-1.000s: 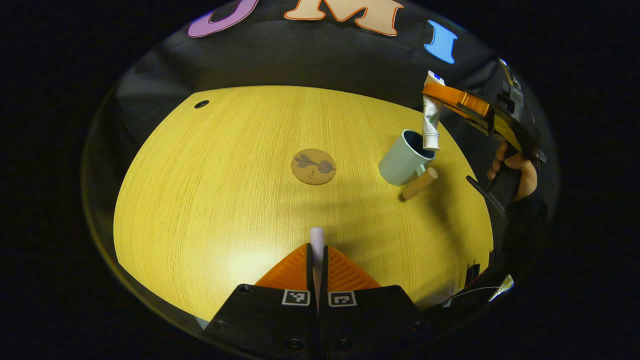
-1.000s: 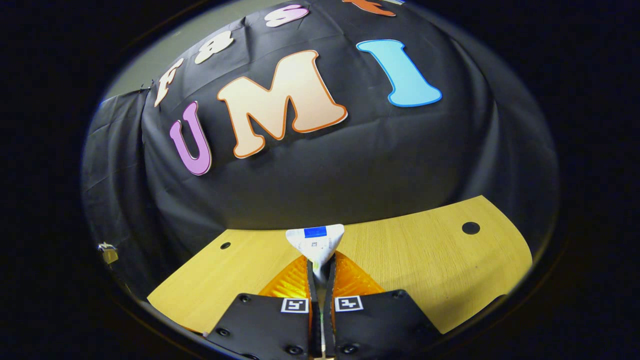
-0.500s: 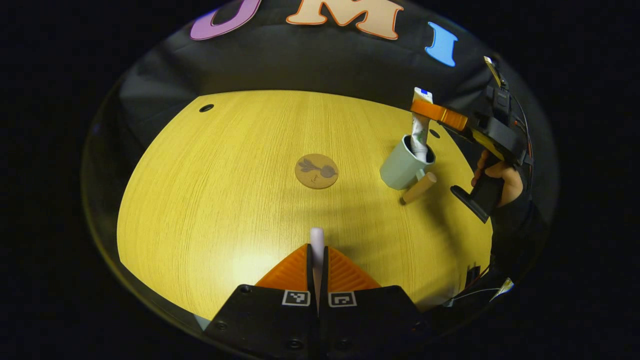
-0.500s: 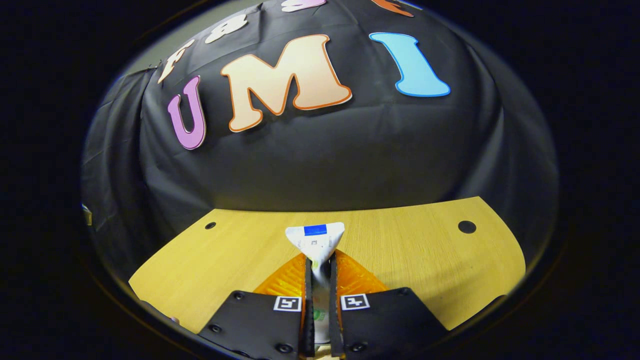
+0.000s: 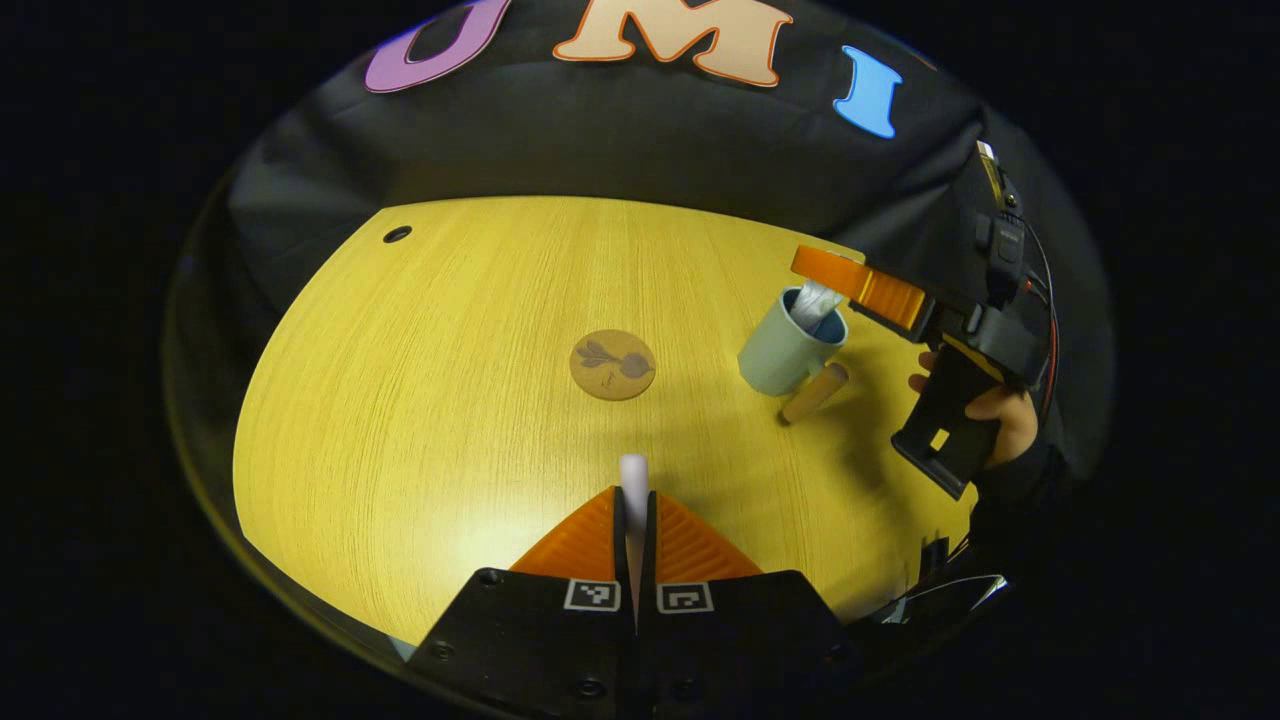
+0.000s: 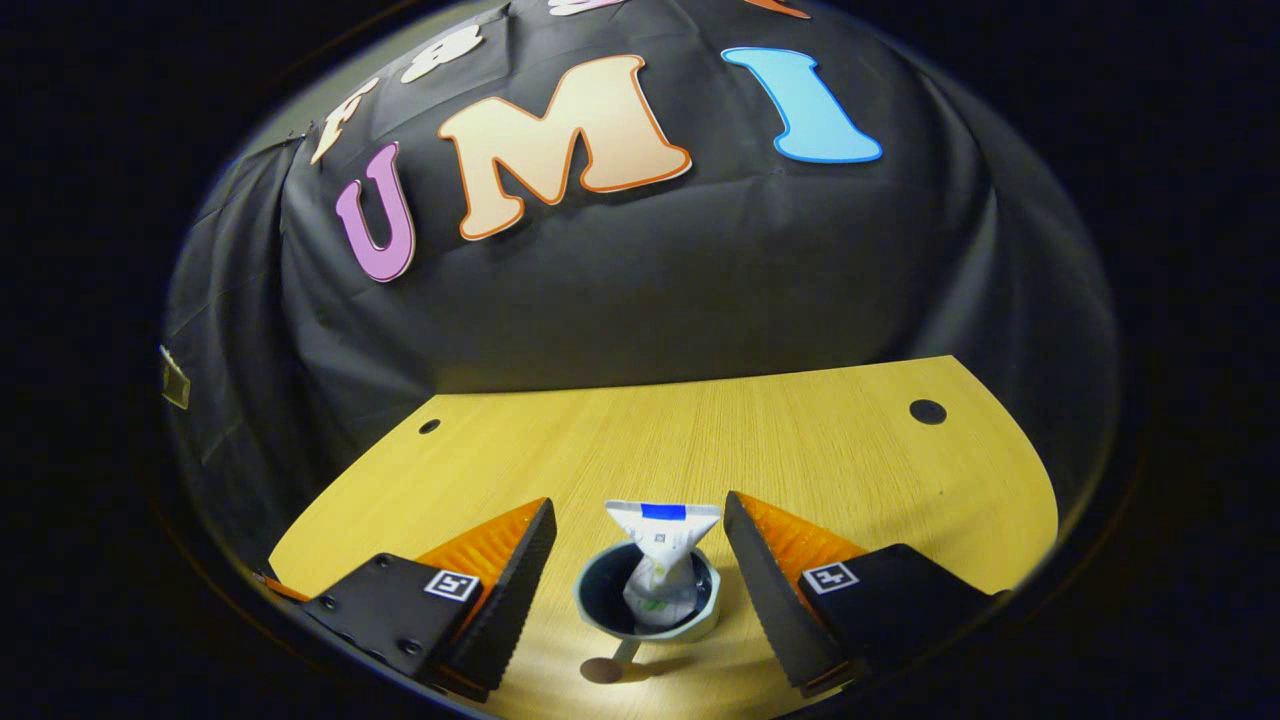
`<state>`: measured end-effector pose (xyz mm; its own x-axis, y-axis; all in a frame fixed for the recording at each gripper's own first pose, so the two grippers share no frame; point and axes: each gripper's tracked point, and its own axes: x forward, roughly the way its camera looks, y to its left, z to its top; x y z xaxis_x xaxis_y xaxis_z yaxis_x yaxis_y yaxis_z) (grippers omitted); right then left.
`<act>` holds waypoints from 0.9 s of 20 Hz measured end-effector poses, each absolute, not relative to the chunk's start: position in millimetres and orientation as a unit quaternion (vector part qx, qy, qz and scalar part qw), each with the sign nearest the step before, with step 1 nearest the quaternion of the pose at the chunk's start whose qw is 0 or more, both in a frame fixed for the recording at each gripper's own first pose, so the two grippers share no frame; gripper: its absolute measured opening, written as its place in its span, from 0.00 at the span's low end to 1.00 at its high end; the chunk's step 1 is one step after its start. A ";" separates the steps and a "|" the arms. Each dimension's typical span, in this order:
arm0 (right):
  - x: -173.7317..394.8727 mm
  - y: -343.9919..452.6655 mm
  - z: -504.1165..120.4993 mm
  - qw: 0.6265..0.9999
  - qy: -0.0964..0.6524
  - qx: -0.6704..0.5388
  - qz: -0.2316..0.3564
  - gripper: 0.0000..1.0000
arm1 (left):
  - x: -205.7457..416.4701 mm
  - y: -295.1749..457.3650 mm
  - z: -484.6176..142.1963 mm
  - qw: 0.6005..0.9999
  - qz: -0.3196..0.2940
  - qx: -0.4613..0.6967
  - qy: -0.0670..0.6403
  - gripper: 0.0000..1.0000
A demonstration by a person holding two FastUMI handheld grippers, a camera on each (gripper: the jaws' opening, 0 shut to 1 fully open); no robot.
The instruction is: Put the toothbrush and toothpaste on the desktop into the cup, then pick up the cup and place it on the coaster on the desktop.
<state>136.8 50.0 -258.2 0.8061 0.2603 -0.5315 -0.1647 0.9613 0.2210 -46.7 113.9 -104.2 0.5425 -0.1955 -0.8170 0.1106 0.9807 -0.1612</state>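
Low in the right gripper view, the right gripper (image 6: 640,550) is spread wide around the cup (image 6: 647,600), where the toothpaste (image 6: 660,560) stands. In the left gripper view the left gripper (image 5: 635,510) clamps the toothbrush (image 5: 633,475) at lower centre, the coaster (image 5: 612,365) mid-table (image 5: 420,400).

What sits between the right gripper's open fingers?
In the right gripper view, the toothpaste standing in the cup sits between the right gripper's spread fingers, touching neither.
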 end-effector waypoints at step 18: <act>31.1 -45.7 -238.8 0.944 0.306 0.115 0.036 0.99 | 164.9 58.2 -36.4 0.937 -0.181 -0.083 0.286 0.00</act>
